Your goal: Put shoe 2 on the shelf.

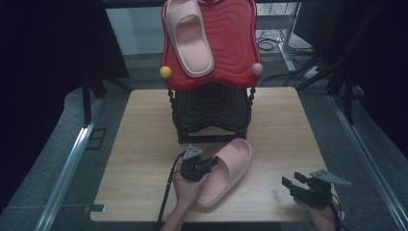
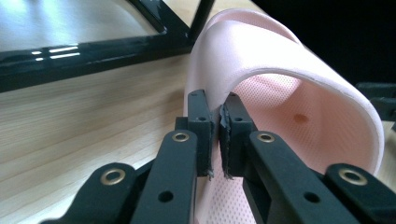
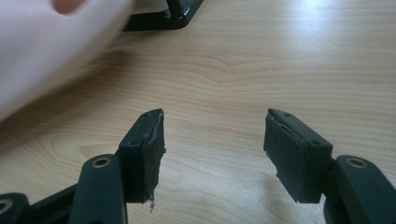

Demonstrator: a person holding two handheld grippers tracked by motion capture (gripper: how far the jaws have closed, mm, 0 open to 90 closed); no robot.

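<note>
A pale pink foam slide sandal (image 1: pixel 225 171) lies on the light wooden desk (image 1: pixel 144 144), just in front of a black-framed rack with a red wavy top shelf (image 1: pixel 231 43). The left tongs (image 1: pixel 207 166) are clamped on the edge of the sandal's strap, one jaw inside and one outside. A matching second pink sandal (image 1: pixel 188 36) rests on the red shelf. The right tongs (image 1: pixel 294 185) hover near the desk's right front corner, jaws spread with nothing between them.

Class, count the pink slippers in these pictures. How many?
2: one slipper on the red rack top, one slipper on the table, its strap pinched by the left gripper.
</note>
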